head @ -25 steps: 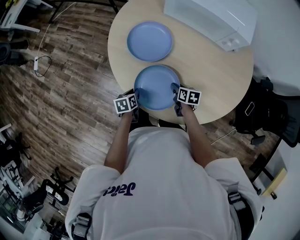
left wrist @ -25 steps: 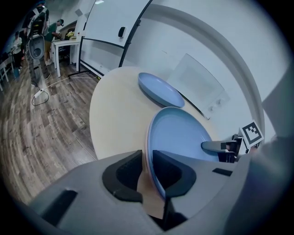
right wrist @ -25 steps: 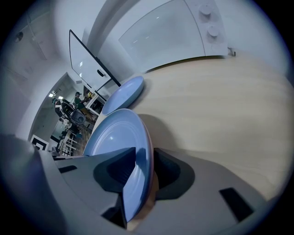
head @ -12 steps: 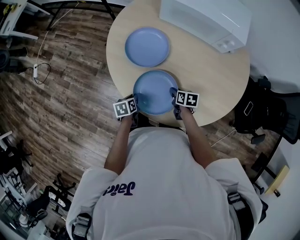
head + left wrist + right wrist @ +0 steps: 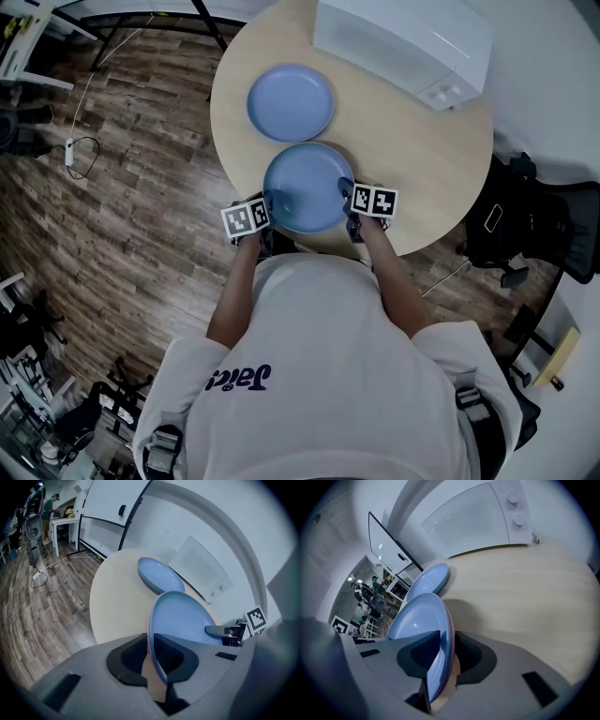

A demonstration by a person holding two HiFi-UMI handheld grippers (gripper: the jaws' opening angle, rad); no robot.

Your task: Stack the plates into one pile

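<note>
Round pale wood counter (image 5: 422,159), upper middle of the head view, over dark plank floor (image 5: 122,187) to the left.

- White appliance (image 5: 403,42) with two knobs: top right of the counter, at its far edge.
- Far plate (image 5: 291,101): blue, round, lying flat on the counter, upper centre of the frame, left of the appliance.
- Near plate (image 5: 307,187): blue, same shape, at the counter's near edge just below the far plate. Rims close together but not overlapping. Not yet piled.
- Left hand-held gripper (image 5: 151,654): at the near plate's left rim. Jaws just been closing, now clamped narrow on that rim, which runs up between the pads.
- Right hand-held gripper (image 5: 447,651): at the near plate's right rim, opposite the left one. Jaws just been closing, narrow, rim between the pads. Thin gap visible at the outer pad, so no firm press seen.
- Marker cubes: one on each gripper, flanking the plate at lower left and lower right.
- Black chair (image 5: 534,225): right edge of the frame, beside the counter.
- White shirt (image 5: 328,375): lower half of the head view, both forearms reaching up to the grippers.
</note>
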